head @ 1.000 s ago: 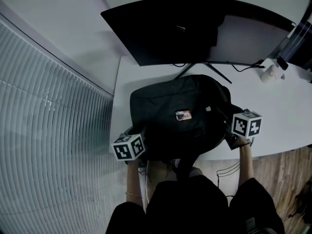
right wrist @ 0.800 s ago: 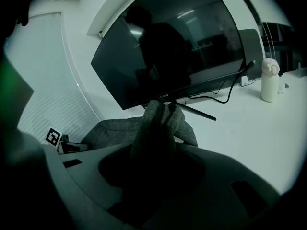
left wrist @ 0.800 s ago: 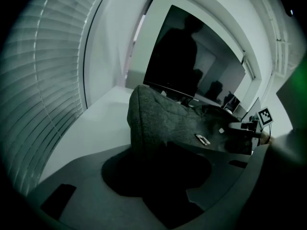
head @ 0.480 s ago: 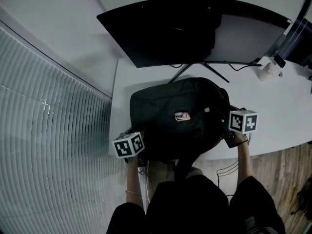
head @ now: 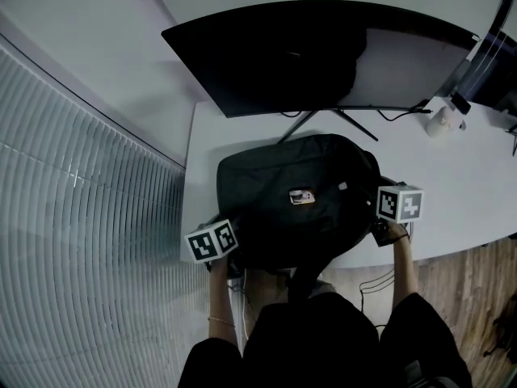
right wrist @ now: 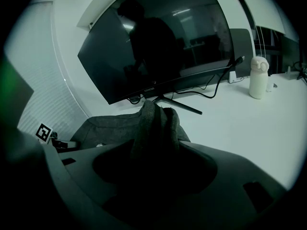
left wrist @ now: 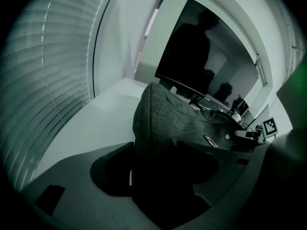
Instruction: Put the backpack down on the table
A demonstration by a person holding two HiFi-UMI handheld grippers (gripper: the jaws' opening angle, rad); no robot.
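1 backpack [head: 283, 184] on table [head: 485, 184]; 2 tools (L tool [left wrist: 160, 150], R tool [right wrist: 156, 147]) opening, it btwn jaws.

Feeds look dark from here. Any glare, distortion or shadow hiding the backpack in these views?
Head view: dim, even light, straight lines bowed, backpack a near-black mass on the white table. Left gripper view: strong fisheye, black corners, backpack's near end lost in shadow. Right gripper view: same fisheye, monitor mirrors a person's silhouette; no motion blur.
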